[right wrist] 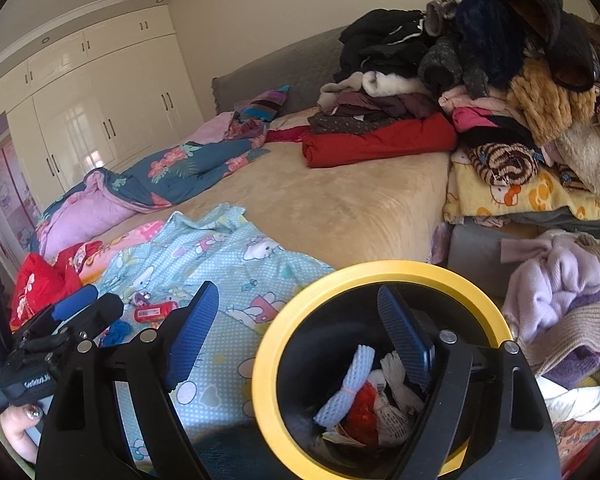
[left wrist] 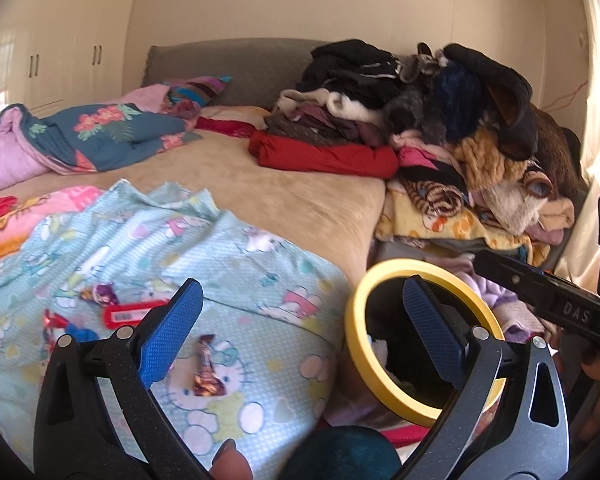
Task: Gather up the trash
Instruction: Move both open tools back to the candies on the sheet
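Several bits of trash lie on the light blue cartoon-print blanket at the near corner of the bed: a brown foil candy wrapper, a flat red package with a white label, a small purple wrapper just beyond it, and a red-and-blue scrap to its left. Beside the bed stands a black trash bin with a yellow rim, already holding a white foam net sleeve, a red wrapper and crumpled paper. The left gripper hangs over the blanket's edge with its blue-padded fingers spread wide and nothing between them; the candy wrapper lies just inside its left finger. The right gripper is likewise wide apart and empty, one finger over the bin's mouth. Farther back are a tan bedspread, a flowered quilt and a tall heap of clothes.
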Available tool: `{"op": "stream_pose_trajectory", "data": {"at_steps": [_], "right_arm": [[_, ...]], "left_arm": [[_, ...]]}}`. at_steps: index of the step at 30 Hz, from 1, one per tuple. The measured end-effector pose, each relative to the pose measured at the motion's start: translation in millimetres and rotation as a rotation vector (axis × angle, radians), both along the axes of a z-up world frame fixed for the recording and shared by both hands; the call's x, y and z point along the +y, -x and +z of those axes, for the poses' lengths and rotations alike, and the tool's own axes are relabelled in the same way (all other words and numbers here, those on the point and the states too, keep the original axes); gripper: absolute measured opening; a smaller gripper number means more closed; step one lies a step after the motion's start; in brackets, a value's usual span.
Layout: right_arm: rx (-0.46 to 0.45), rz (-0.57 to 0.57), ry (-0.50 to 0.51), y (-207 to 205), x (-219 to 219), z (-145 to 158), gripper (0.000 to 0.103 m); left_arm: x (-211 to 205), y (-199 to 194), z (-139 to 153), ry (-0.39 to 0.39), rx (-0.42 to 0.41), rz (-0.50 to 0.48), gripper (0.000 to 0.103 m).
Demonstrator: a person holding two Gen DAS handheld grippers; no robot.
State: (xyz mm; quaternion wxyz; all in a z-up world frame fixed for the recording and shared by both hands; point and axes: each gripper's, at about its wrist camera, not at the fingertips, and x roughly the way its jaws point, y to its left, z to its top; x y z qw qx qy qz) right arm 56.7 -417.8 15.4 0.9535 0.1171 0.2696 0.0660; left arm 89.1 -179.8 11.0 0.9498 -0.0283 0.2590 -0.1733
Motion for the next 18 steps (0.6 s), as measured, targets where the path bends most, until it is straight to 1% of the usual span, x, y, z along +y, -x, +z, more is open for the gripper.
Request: {"op": "stream_pose_trajectory", "data": {"at_steps": [10, 18], "right_arm": [[-0.011, 0.063, 0.031, -5.5, 37.1, 5.7, 0.082], [-0.018, 0.143, 0.06, -11.7, 73.4, 7.7, 0.082]], "left_arm": [[36.8, -5.1, 9.4, 0.017, -0.036, 0.071, 0.092], [61.5, -8.5, 10.7, 0.023, -0.052, 0.121, 0.092]]}}
